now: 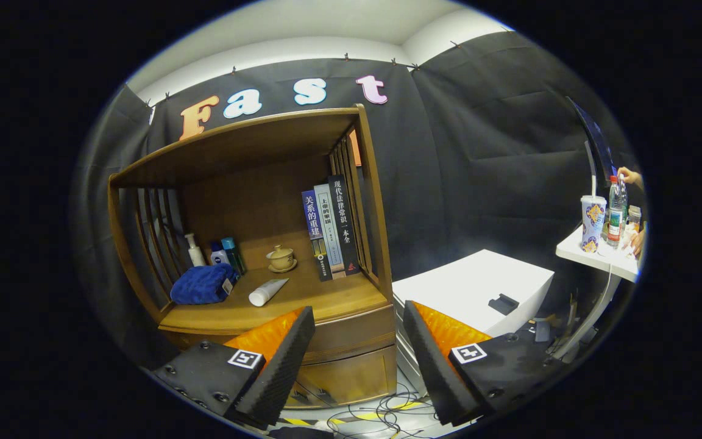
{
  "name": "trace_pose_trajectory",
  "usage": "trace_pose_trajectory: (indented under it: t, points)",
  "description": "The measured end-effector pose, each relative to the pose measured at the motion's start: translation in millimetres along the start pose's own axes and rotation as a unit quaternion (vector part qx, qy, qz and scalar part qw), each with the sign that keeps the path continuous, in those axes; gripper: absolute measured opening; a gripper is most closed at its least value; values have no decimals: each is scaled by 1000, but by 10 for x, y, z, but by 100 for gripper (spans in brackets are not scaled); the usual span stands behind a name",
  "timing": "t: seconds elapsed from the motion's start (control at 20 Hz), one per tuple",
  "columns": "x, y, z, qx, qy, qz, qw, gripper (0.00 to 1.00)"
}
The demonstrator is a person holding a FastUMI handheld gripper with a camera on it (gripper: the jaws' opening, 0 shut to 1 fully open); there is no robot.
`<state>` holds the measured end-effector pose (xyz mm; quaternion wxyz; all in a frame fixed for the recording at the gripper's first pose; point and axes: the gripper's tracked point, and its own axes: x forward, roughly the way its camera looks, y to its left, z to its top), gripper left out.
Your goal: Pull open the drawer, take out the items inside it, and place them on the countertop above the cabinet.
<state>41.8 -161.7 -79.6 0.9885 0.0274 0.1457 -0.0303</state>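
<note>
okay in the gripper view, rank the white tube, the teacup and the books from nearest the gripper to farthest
Gripper, jaws open, short of the cabinet.
1. White tube, lying near the countertop's front edge.
2. Teacup, behind the tube.
3. Books, upright at the back, to the right.

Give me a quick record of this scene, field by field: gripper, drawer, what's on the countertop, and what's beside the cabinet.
gripper: open, fingers apart, holding nothing, short of the cabinet
drawer: shut, under the countertop
countertop: blue towel, white tube, teacup, bottles, books
beside cabinet: white box, side table with cup
floor: cables
</note>
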Motion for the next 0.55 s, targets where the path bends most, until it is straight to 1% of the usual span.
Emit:
trace_pose_trajectory:
  t: [0.55]
  points:
    - [-2,-11,-12,3,0,-2,1000,97]
